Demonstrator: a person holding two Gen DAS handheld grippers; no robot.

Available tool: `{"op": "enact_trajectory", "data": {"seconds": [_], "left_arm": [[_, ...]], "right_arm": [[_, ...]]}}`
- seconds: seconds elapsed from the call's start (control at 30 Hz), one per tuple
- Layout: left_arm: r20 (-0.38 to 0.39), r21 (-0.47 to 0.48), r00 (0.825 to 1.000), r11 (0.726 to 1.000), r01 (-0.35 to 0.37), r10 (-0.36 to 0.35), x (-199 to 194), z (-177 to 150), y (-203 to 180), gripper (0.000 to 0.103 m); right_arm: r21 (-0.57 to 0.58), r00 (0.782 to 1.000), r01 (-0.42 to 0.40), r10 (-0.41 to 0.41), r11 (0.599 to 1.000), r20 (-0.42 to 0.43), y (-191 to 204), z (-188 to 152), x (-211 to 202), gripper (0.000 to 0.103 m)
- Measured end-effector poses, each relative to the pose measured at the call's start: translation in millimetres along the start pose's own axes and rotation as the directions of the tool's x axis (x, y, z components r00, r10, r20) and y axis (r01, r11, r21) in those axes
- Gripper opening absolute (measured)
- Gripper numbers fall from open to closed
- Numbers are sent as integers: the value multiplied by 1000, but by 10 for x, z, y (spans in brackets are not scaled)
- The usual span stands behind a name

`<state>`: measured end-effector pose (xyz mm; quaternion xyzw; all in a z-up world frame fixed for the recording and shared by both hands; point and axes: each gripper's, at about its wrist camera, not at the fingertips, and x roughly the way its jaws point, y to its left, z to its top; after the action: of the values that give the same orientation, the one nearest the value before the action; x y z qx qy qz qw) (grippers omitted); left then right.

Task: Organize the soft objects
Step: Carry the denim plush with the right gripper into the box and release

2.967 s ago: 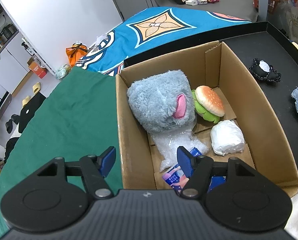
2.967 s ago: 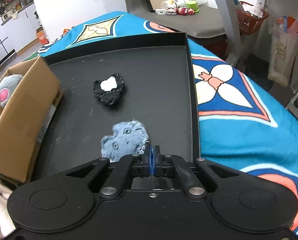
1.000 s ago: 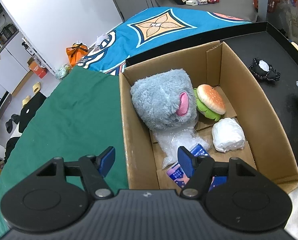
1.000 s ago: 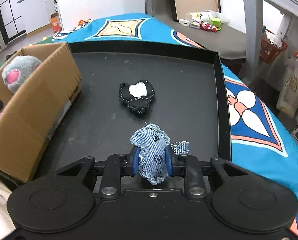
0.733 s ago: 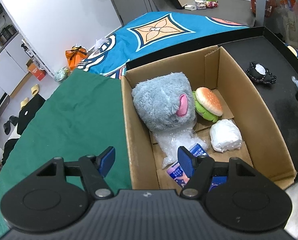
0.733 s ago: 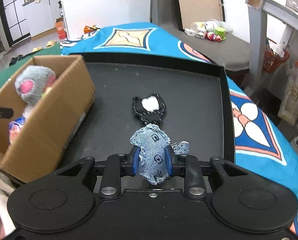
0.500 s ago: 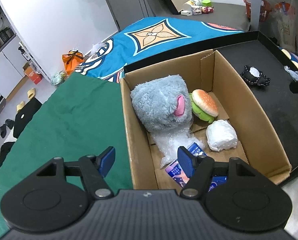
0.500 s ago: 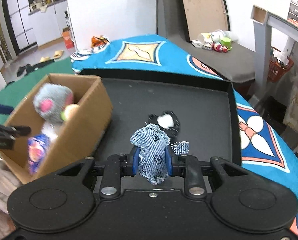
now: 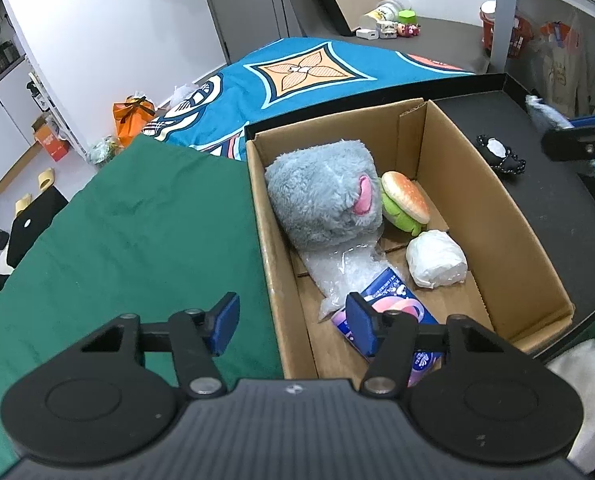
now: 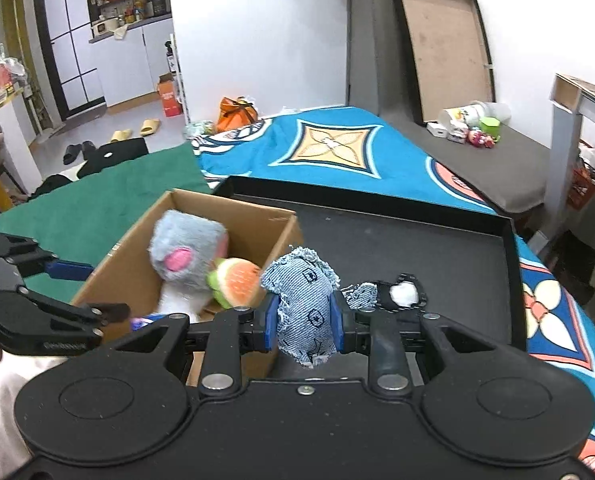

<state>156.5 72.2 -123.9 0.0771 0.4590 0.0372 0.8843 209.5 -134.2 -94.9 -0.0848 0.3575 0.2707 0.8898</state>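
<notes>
Two blue pads of the right tool (image 10: 303,326) are clamped on a small denim stuffed toy (image 10: 303,300), pinching it across its middle so the frayed top stands above the pads and the bottom edge droops below. It looks light and limp, a fabric pouch with loose stuffing: it should squash under pressure without slipping much, since the denim weave grips well, and nothing about it seems breakable. A hold across the fattest part, as here, seems the safest; the frayed fringe or the small side flap would likely tear loose or let the body swing.

That tool is held level above the black tray (image 10: 437,240), pointing toward the far end of the bed, with the toy in the air just right of the cardboard box (image 10: 137,248) and not yet over its opening. Beyond it, a black-and-white heart cushion (image 10: 401,294) lies on the tray.

Left tool (image 9: 291,322) has its pads wide apart and holds nothing; it hovers at the near left corner of the box, one pad over the green cloth (image 9: 129,232), the other over the box interior. Inside lie a grey plush (image 9: 321,196), a burger toy (image 9: 403,202), a white bundle (image 9: 437,258), bubble wrap and a blue packet (image 9: 389,300).
</notes>
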Motion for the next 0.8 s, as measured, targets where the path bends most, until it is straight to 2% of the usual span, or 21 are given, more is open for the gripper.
{"op": "enact_trajectory", "data": {"seconds": [0.3, 0.4, 0.47, 0.57, 0.7, 0.73, 0.8], "left_arm": [[-18, -27, 999, 999, 40, -40, 4, -110, 75, 51], [-23, -37, 999, 998, 41, -41, 9, -134, 108, 42], [-34, -42, 998, 998, 53, -54, 26, -162, 116, 31], [-29, -44, 997, 997, 66, -67, 23, -187, 125, 29], [-20, -56, 998, 996, 65, -66, 23, -217, 143, 19], [-18, -55, 998, 996, 66, -67, 15, -223, 142, 14], [-13, -53, 997, 996, 71, -72, -1, -235, 140, 11]], "right_arm": [[-43, 999, -49, 50, 998, 15, 396, 60, -66, 26], [-55, 998, -68, 69, 996, 13, 517, 65, -76, 26], [-61, 997, -76, 77, 995, 12, 591, 55, -77, 26], [-64, 996, -86, 87, 994, 6, 672, 39, -69, 26], [-65, 995, -97, 97, 993, -10, 749, -2, -49, 28], [-67, 995, -102, 102, 992, -17, 765, -10, -41, 28], [-71, 994, -106, 105, 992, -26, 798, -38, -30, 30]]}}
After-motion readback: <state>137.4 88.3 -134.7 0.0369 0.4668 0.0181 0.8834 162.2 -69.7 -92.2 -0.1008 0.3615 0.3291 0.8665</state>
